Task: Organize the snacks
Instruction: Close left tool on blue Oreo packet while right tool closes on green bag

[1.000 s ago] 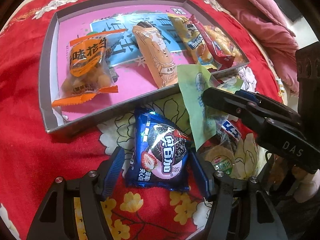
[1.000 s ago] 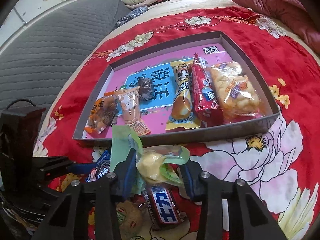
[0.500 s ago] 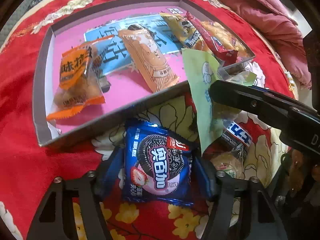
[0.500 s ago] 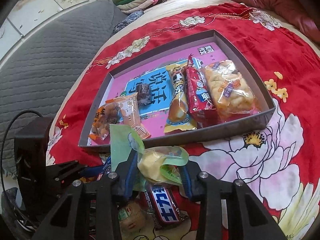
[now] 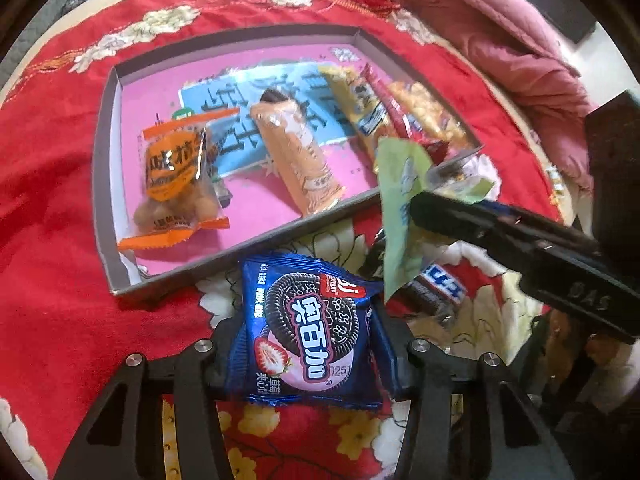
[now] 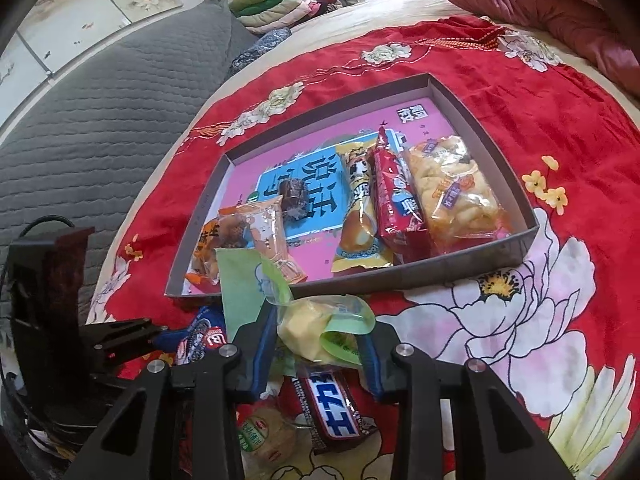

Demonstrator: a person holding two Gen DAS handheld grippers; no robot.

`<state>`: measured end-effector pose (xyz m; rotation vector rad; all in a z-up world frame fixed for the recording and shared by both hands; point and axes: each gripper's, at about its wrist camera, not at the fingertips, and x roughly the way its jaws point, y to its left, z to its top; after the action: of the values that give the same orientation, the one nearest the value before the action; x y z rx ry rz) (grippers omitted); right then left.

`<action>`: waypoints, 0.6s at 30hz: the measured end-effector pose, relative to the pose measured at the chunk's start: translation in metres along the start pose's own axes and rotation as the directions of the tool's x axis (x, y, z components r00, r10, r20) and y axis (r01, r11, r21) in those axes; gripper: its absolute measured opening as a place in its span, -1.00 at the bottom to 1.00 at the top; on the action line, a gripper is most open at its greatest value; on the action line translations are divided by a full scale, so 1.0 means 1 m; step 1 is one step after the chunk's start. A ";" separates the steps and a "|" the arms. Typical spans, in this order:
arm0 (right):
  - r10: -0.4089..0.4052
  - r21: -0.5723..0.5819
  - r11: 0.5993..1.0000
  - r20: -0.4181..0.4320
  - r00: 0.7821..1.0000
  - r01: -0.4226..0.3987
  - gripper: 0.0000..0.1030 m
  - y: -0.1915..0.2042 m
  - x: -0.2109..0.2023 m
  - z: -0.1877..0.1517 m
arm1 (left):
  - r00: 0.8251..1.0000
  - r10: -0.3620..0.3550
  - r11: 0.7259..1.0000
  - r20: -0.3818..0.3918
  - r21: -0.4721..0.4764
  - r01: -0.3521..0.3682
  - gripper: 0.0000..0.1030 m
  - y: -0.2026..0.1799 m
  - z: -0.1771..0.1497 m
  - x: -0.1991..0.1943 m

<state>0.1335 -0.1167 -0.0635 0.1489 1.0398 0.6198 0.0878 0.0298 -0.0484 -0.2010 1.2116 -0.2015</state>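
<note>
Left gripper [image 5: 306,354] was closing, jaws pressed on both sides of a blue cookie packet [image 5: 308,332] showing a sandwich cookie, a strawberry and Chinese lettering, held just outside the grey tray's [image 5: 105,168] near wall. Right gripper [image 6: 320,346] pinched a pale green wrapped snack [image 6: 316,322] above a dark bar [image 6: 334,410] with white-and-blue lettering on the red floral cloth [image 6: 520,80]. Its arm read "DAS". Tray held an orange nut packet [image 5: 174,182] among other snacks; blue label inside, Chinese characters.
</note>
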 end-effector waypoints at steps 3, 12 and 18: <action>0.004 0.004 1.000 0.004 1.000 -0.004 -0.27 0.000 -0.003 0.000 | 1.000 -0.015 1.000 0.011 -0.017 0.015 0.04 0.006 -0.001 -0.009; 0.012 0.035 0.999 0.027 1.000 -0.013 -0.27 -0.005 -0.013 0.005 | 0.997 -0.029 0.999 0.071 -0.045 0.032 0.04 0.014 0.004 -0.029; 0.017 0.041 0.999 0.055 0.998 -0.019 -0.27 -0.005 -0.021 0.010 | 0.993 -0.033 0.997 0.113 -0.060 0.040 0.04 0.017 0.009 -0.038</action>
<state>0.1368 -0.1308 -0.0443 0.2111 0.9995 0.6073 0.0838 0.0566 -0.0151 -0.2850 1.1043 -0.1827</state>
